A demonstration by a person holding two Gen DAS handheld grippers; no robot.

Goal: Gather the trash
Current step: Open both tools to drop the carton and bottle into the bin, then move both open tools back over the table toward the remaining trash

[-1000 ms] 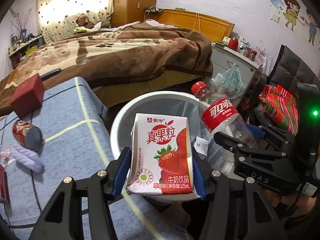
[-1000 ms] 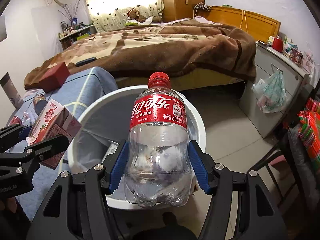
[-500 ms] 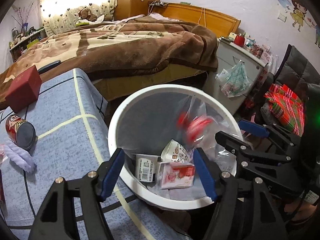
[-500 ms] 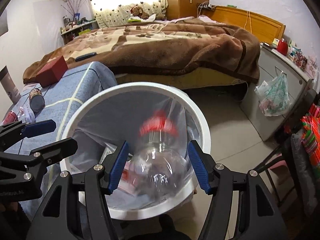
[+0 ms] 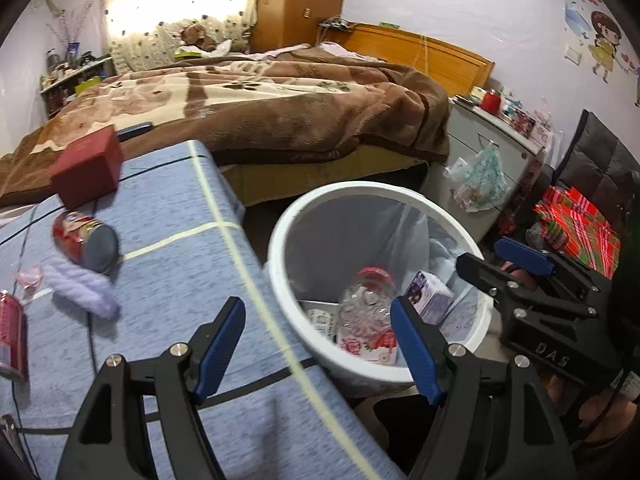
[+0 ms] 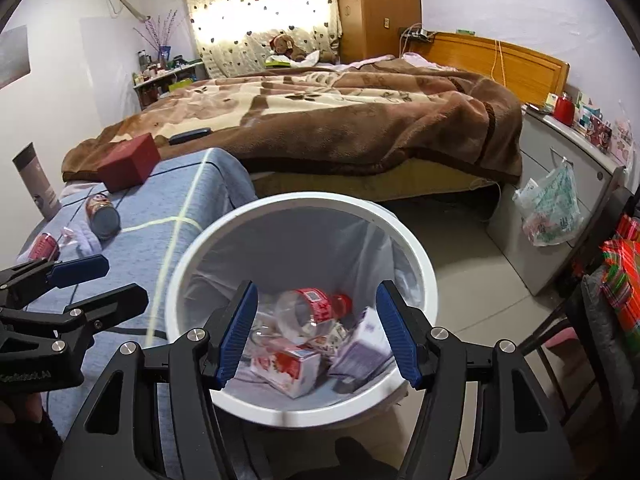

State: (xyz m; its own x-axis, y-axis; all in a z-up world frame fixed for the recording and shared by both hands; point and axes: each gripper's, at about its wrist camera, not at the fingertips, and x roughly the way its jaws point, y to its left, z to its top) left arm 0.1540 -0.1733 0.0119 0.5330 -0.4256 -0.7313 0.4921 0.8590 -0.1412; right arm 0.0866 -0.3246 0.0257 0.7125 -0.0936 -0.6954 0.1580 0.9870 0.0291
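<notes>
While the bottle (image 6: 310,312) and carton (image 6: 288,366) lie in the bin (image 6: 416,268) against the table (image 5: 168,248) edge, both the left gripper (image 5: 316,350) and right gripper (image 6: 318,334) hang spread and empty, and only the right view shows bare floor (image 6: 460,240) beyond.

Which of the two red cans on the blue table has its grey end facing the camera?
The can lying beside the dark red box, by the white cloth. The other can lies at the picture's left edge, showing only its red side.

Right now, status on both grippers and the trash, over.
Left gripper open, empty. Right gripper open, empty. Bottle and carton in bin. Cans on table.
</notes>
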